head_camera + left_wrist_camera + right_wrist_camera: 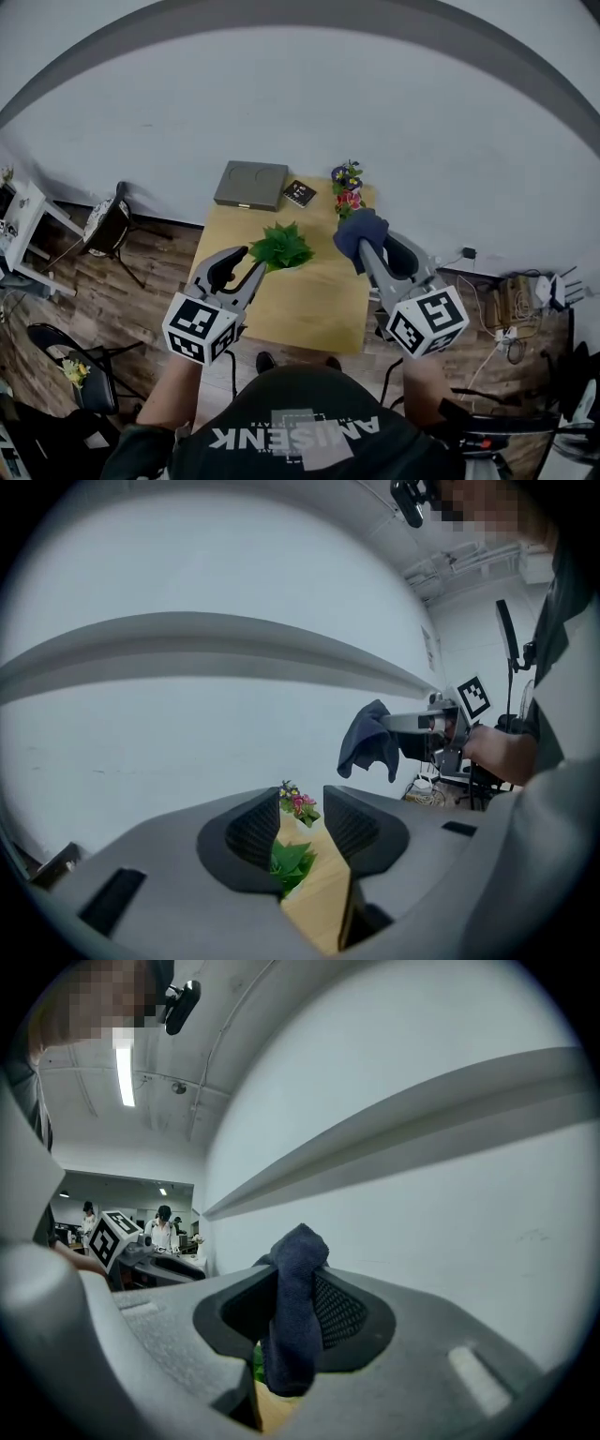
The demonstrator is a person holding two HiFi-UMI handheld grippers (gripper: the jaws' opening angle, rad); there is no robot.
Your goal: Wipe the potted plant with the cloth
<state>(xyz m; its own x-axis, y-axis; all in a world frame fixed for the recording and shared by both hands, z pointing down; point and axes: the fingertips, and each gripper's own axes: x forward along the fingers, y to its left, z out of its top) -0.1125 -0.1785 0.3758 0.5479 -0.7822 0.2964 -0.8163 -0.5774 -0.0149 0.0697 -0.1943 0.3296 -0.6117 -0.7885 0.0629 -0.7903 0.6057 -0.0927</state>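
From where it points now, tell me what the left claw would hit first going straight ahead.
Most likely the green potted plant, framed low between the open left claw's jaws; depth is unclear.

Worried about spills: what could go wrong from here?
The cloth hangs bunched from the right gripper; it may snag leaves and tip the potted plant, which the open left gripper is not holding.
The small flowers stand at the far edge of the table, close to the right gripper; a swing could knock them off.
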